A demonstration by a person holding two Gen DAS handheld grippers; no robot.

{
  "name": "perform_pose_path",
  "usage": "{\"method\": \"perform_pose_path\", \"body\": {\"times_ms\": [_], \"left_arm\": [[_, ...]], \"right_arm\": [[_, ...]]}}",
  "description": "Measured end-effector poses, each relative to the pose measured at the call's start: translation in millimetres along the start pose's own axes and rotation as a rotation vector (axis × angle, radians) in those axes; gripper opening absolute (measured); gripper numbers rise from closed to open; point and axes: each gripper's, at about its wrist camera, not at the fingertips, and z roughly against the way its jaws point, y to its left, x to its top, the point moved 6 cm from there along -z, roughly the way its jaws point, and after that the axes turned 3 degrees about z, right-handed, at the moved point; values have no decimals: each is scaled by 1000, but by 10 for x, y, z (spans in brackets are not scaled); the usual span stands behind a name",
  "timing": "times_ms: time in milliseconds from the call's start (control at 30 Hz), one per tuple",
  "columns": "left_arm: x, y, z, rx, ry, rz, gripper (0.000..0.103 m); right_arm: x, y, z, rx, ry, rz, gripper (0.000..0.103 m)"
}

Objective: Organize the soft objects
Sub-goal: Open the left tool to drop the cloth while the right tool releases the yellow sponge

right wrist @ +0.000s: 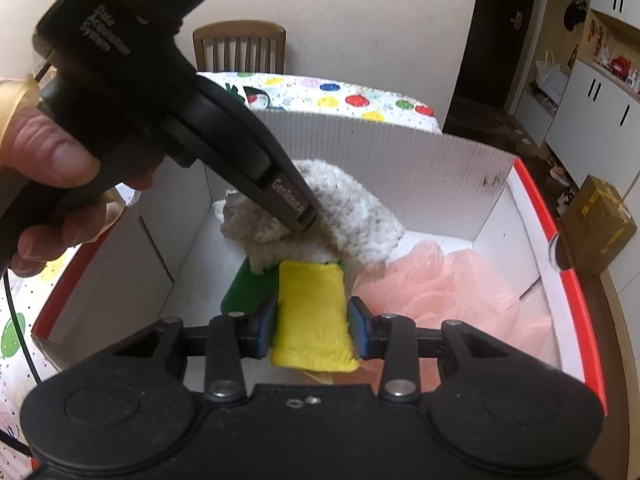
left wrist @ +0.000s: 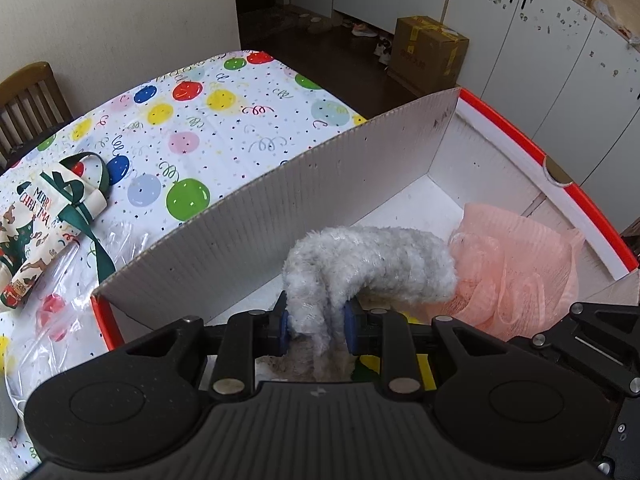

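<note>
Left wrist view: left gripper (left wrist: 318, 326) clamps a fluffy grey sock (left wrist: 368, 264), which droops over the white box (left wrist: 280, 216) floor against a pink mesh pouf (left wrist: 520, 268). A Christmas bag (left wrist: 36, 220) lies outside on the balloon tablecloth (left wrist: 192, 120).

Right wrist view: right gripper (right wrist: 312, 330) grips a yellow-green sponge (right wrist: 312, 316) low inside the box, pouf just beside. A bare hand (right wrist: 52, 176) angles the left gripper steeply down, blocking the box's far corner.

Fabric bag (left wrist: 38, 224): "MERRY CHRISTMAS", partly creased. Left gripper (right wrist: 308, 222): finger marked "GenRobot.AI"; strap (right wrist: 108, 32) text starts "Data", rest blurred.
</note>
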Motion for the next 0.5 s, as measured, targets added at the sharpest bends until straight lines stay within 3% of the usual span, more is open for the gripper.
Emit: {"method": "perform_pose_path", "body": {"times_ms": [367,433,500], "left_arm": [[-24,-36,6,20,2,-4,32],[-29,-29,19,10,-2,8,50],[-31,-24,48,-6,-15,20,61]], "right_arm": [[19,-38,-59,37,43,-58,39],[18,-55,-47,44,41,-76,40],[23,-89,-30,52,38,-96,42]]}}
